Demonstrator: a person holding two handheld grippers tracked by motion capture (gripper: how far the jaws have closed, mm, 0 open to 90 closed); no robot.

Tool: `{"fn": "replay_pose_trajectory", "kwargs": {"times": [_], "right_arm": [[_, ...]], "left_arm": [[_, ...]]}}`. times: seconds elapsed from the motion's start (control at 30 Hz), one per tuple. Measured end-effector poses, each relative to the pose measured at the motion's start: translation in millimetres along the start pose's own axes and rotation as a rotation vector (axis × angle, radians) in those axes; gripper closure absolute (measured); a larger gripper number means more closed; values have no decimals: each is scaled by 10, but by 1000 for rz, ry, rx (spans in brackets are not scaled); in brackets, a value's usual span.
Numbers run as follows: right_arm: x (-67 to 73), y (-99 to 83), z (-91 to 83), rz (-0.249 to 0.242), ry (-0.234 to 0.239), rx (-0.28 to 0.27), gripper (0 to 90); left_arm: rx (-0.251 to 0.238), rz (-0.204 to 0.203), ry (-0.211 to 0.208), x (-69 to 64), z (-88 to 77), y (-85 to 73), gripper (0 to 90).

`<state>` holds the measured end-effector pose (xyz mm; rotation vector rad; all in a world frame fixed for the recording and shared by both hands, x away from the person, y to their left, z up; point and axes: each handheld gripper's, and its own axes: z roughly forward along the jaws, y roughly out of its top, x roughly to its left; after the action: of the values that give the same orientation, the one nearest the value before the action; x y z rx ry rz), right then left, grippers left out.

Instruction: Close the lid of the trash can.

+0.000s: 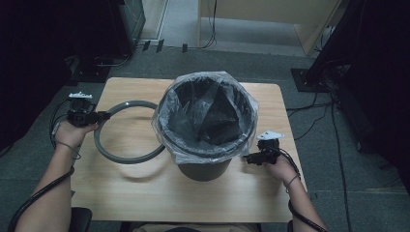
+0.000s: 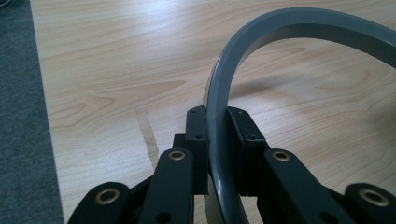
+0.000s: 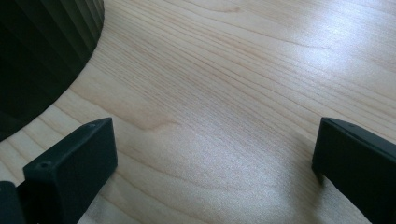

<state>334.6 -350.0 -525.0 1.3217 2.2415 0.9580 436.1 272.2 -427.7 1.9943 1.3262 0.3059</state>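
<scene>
— At the left of the high view, what sits between the jaws of the left gripper [image 1: 102,116]?

— Between them runs the grey ring [image 1: 126,132]; the jaws are clenched on its band, one pad on the inner face and one on the outer, as the left gripper view shows at lower centre [image 2: 217,140]; the band stands on edge between the pads and passes on down towards the bottom of that frame.

— And where does the ring go from there?

— In the left gripper view it curves up and away to the upper right [image 2: 299,23], above the wooden table [image 2: 116,70]; in the high view it spreads from the gripper towards the centre of the frame, its far side just beside the dustbin [image 1: 205,166]; a soft shadow lies on the table below it at lower left of centre; whether any part of it touches the wood I cannot tell.

— How does it look?

— Plain grey, smooth, slightly glossy; a flat thin band bent into a full hoop, open in the middle so the wood shows through.

— The right gripper [image 1: 249,158]?

— Right of centre in the high view, just beside the dark bin with its clear liner [image 1: 203,113] folded over the rim; its jaws stand released and wide apart, gripping nothing; in the right gripper view one black finger [image 3: 70,172] is at lower left, the other at the right edge, bare table between them and the ribbed bin wall [image 3: 42,51] at upper left.
</scene>
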Motion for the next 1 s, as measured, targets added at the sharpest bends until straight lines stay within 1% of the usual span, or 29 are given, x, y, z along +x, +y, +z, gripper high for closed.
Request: {"fn": "replay_pose_trajectory", "kwargs": {"times": [0.03,0.1,0.13,0.17,0.3,0.53,0.73,1.0], "right_arm": [[0,0,0,0,0,0,0],[0,0,0,0,0,0,0],[1,0,-1,1,-1,0,0],[3,-1,-1,1,-3,0,0],[6,-3,-3,2,-3,-1,0],[11,-5,-6,6,-1,2,0],[12,-8,-6,3,-5,-1,0],[15,-9,-8,4,-5,-1,0]], "left_arm": [[1,2,-1,1,-12,11,793],[7,-1,-20,18,-36,27,793],[11,-1,-19,31,-50,36,793],[12,-11,-25,45,-66,45,793],[5,-12,-27,61,-136,96,793],[21,10,-34,58,-239,213,793],[27,25,-38,32,-290,308,793],[36,41,-38,8,-371,387,793]]}}
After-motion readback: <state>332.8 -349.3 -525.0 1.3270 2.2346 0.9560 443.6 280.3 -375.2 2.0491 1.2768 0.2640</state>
